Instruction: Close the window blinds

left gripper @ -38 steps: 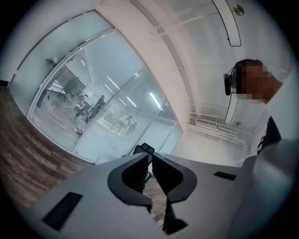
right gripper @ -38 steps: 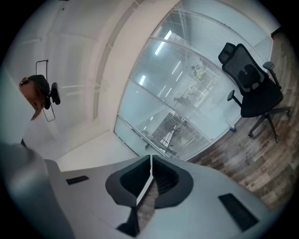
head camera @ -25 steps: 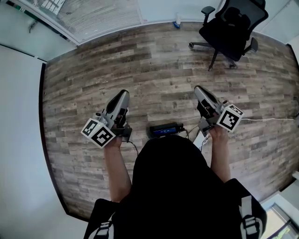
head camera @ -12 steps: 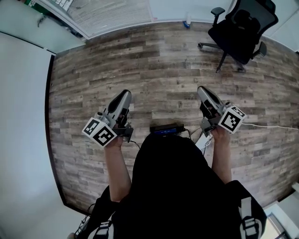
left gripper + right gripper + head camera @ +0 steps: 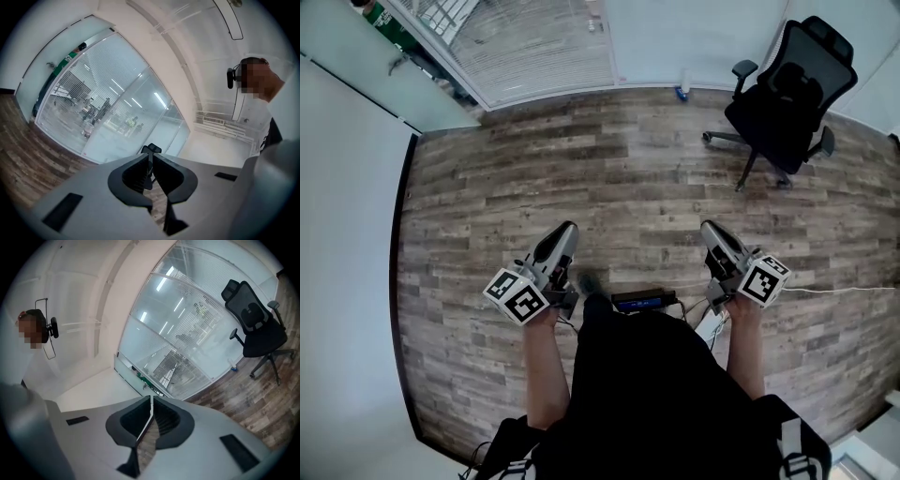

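Observation:
The window blinds (image 5: 539, 47) hang with slats partly open behind a glass wall at the far edge of the wood floor, well ahead of both grippers. My left gripper (image 5: 569, 228) is held level over the floor, jaws together and empty. My right gripper (image 5: 707, 227) is level too, shut on nothing. In the left gripper view the shut gripper (image 5: 150, 151) points at the slatted blinds (image 5: 89, 93). In the right gripper view the shut gripper (image 5: 152, 398) faces the blinds (image 5: 185, 350), with a gap in the slats low down.
A black office chair (image 5: 787, 94) stands at the far right, and shows as the chair (image 5: 257, 324) in the right gripper view. A small bottle (image 5: 683, 82) sits by the wall. A white cable (image 5: 844, 291) lies on the floor at right. A white partition (image 5: 347, 244) borders the left.
The head view has tilted up, so more of the blinds and glass wall show. Both grippers sit a little lower in the picture, still shut.

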Tool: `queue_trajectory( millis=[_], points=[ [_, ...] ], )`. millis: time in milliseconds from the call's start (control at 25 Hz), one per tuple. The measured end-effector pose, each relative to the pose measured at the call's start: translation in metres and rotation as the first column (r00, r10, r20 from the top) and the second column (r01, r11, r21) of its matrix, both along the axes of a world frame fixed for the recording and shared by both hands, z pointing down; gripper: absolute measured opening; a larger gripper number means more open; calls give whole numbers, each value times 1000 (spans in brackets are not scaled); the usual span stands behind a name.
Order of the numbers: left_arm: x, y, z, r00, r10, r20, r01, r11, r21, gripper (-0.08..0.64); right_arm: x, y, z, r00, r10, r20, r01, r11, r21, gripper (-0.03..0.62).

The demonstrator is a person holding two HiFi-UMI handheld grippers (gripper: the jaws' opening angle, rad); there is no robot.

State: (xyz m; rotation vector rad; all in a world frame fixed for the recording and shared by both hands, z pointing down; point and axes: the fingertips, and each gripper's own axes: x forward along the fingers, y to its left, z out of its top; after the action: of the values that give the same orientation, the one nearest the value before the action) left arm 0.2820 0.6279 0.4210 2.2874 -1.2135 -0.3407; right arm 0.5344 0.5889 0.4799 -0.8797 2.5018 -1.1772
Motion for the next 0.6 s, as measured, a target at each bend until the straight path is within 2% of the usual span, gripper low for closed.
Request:
queue_trajectory(
  millis=[200, 400, 600],
  points=[
    [-44, -29, 8, 999, 6, -46, -5, 1000, 14, 37, -39, -29, 0, 999, 21, -49, -20, 1000, 8, 23],
    [-123, -58, 9, 996, -16, -88, 20, 999, 43, 37, -120, -57, -7, 996, -10, -89, 13, 1000, 28, 23],
    [-189, -74, 15, 991, -43, -128, 48, 998, 35, 37, -186, -79, -16, 990, -17, -139, 24, 999, 49, 23]
  ],
)
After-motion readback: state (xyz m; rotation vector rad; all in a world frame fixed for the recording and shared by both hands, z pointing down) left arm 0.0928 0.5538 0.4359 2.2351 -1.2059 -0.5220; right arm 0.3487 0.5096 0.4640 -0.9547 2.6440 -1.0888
